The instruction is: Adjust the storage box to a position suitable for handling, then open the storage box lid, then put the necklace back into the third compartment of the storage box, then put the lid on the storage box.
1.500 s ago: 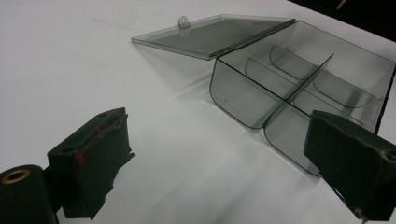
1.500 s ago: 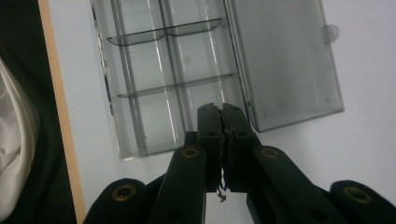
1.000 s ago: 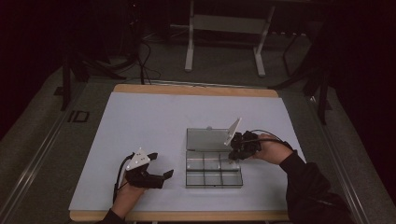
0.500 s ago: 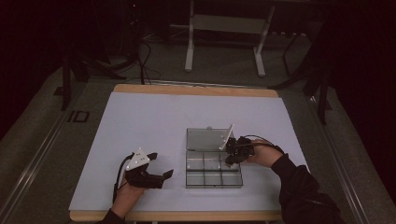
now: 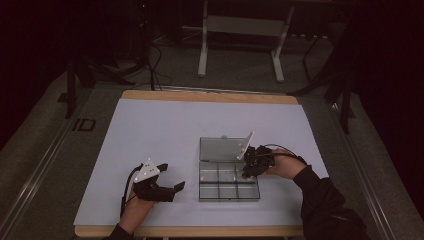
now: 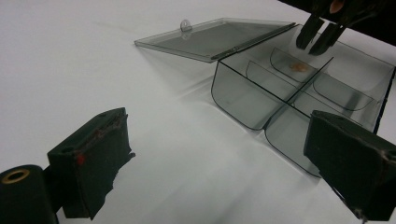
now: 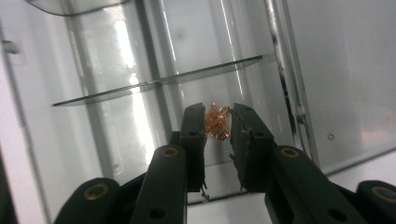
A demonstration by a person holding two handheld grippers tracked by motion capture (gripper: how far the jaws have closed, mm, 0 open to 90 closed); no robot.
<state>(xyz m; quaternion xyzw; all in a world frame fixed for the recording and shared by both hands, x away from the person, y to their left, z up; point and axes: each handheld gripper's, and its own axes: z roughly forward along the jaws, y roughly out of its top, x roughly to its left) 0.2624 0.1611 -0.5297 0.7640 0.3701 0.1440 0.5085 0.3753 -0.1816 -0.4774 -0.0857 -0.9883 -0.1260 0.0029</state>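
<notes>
The right gripper (image 7: 217,122) has just been opening its jaws, a little apart now, with the small orange bundle (image 7: 217,121) between them, low in a corner compartment of the clear box (image 5: 229,176). Open wider, then lift straight up. The left gripper (image 6: 224,158) waits wide apart nearby.

No readable text, label, brand or number appeared on anything in the high view or either gripper view. A dark tag (image 5: 83,124) on the floor left of the table was too blurred to read.
</notes>
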